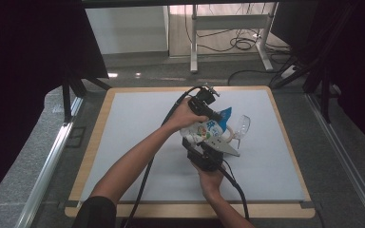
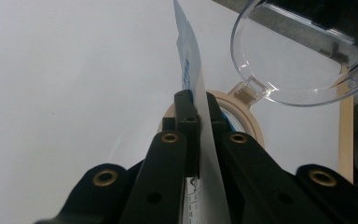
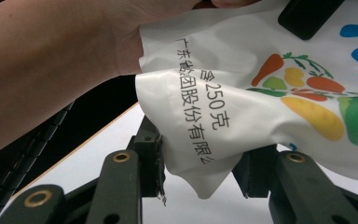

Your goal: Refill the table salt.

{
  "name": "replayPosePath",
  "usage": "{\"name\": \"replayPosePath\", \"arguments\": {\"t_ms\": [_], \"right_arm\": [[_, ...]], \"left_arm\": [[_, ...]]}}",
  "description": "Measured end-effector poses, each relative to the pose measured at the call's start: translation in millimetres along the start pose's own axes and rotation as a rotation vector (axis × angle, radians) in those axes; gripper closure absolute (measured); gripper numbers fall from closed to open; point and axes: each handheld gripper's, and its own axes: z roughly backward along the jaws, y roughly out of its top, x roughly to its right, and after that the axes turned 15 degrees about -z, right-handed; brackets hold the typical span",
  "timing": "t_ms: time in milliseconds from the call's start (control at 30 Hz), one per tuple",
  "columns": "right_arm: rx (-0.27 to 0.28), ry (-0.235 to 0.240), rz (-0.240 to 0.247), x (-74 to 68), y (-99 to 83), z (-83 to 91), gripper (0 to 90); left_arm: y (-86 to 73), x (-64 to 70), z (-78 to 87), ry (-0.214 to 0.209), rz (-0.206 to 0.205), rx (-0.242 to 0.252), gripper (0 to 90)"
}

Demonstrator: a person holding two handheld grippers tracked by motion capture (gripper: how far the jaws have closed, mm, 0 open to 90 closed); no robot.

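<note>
A white bag [image 1: 208,128] with a blue top and a vegetable print hangs above the middle of the table. My left gripper [image 1: 214,116] is shut on its thin upper edge [image 2: 189,60], jaws pressed flat against the film [image 2: 198,100]. From below, my right gripper [image 1: 197,141] stands open, and the bag's printed bottom corner [image 3: 214,140] hangs between its jaws [image 3: 200,158], touching the left one. A clear goblet-like cup [image 1: 242,124] lies tilted just right of the bag; its bowl [image 2: 303,56] and beige ring [image 2: 249,119] sit close beyond my left gripper.
A white mat [image 1: 138,142] covers the wooden-edged table [image 1: 95,142]. Both forearms come in from the front edge, and cables trail back from the grippers. Dark screens stand left and right, and a desk frame [image 1: 228,23] with loose cables stands on the floor behind.
</note>
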Motion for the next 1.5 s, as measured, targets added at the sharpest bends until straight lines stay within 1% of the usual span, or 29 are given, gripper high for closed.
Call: {"name": "replayPosePath", "arguments": {"t_ms": [233, 667, 767, 1400, 1500], "right_arm": [[0.005, 0.0, -0.005, 0.4, 0.9, 0.8, 59.1], [0.003, 0.002, -0.004, 0.0, 0.6, 0.6, 59.1], [0.002, 0.002, 0.002, 0.2, 0.3, 0.3, 59.2], [0.004, 0.003, -0.001, -0.2, 0.9, 1.0, 59.1], [0.009, 0.005, -0.001, -0.3, 2.7, 1.7, 59.2]], "left_arm": [[2.2, 0.3, -0.3, 0.0, -0.001, 0.0, 89.8], [0.8, 0.2, 0.2, 0.0, -0.003, 0.0, 89.8], [-0.1, 0.1, 0.2, -0.001, 0.0, 0.001, 89.8], [-1.2, -0.1, -0.3, -0.005, 0.005, 0.004, 89.8], [-1.5, -0.4, -1.2, -0.011, 0.009, 0.007, 89.8]]}}
